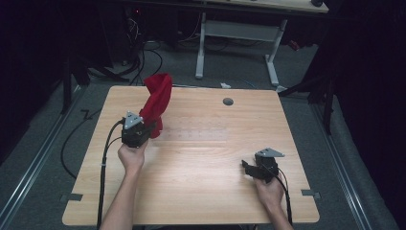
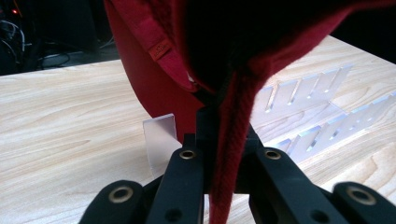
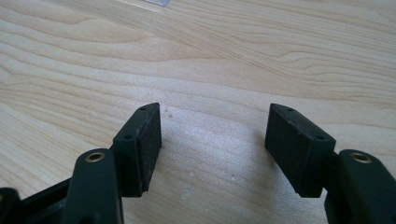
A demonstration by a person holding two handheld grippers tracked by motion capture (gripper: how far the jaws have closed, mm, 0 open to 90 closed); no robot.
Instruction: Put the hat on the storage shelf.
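High view: left gripper [image 1: 152, 125] is clamping a red cloth [image 1: 157, 98], lifting it off the tabletop [image 1: 201, 158] at 10 o'clock. Right gripper [image 1: 249, 168], jaws apart, is idling at 4 o'clock. Next, probably: right gripper pinching a free edge.
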